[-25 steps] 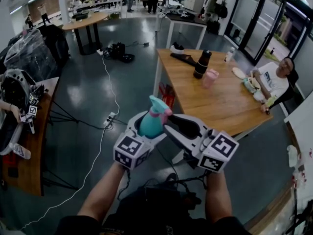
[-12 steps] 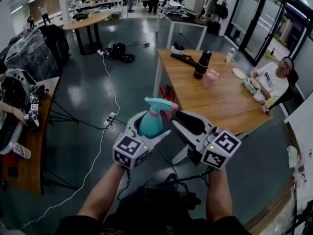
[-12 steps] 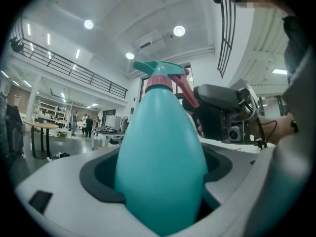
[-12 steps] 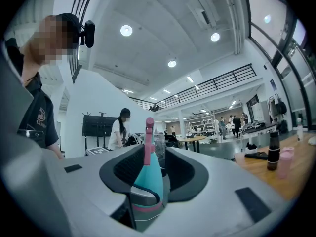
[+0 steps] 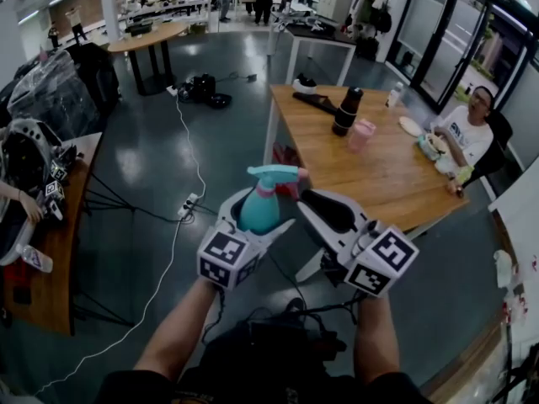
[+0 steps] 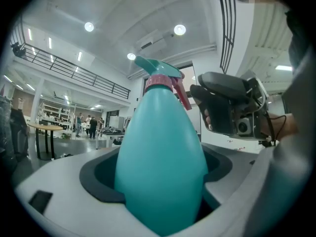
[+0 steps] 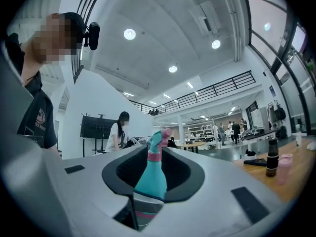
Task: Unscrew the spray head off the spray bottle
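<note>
A teal spray bottle is held upright in the air, my left gripper shut around its body. In the left gripper view the bottle fills the jaws. Its spray head is teal with a pink collar and trigger, its nozzle pointing left. My right gripper hangs just to the right of the head, tips beside the pink trigger. Its jaws have just been closing, and I see nothing pinched between them. In the right gripper view the bottle stands ahead in the gap.
A wooden table stands ahead on the right with a black bottle and a pink cup. A person sits at its far end. A desk with equipment is at the left. A white cable runs across the floor.
The spray head has turned so that its nozzle now points left. My right gripper has drawn slightly away to the right. The left gripper and bottle stayed put.
</note>
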Demonstrator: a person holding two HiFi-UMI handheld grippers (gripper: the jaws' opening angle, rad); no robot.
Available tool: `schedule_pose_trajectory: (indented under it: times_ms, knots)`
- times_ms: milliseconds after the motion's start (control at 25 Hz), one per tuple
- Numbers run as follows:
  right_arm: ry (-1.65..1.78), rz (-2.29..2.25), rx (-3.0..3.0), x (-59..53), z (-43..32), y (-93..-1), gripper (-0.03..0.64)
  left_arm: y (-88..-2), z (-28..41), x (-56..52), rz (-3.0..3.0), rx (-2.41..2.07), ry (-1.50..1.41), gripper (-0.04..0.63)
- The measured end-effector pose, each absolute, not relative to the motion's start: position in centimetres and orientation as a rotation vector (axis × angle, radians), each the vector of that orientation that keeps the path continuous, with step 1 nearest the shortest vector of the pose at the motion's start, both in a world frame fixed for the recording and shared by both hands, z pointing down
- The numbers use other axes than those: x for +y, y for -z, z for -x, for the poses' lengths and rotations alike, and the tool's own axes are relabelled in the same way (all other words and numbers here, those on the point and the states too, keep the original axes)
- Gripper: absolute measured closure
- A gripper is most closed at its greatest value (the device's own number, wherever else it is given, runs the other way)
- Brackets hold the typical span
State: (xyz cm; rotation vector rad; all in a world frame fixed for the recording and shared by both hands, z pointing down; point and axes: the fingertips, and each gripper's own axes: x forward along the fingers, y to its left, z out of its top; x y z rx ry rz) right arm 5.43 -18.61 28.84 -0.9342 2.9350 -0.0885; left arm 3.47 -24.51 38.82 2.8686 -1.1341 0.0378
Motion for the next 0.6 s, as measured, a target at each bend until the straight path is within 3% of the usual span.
schedule_pose_trajectory:
  times_ms: [600]
  knots:
    - [0.186, 1.018, 2.929, -20.2, -3.2, -30.0, 0.472, -38.4, -5.2, -23.9, -2.898, -1.141, -0.077, 0.156]
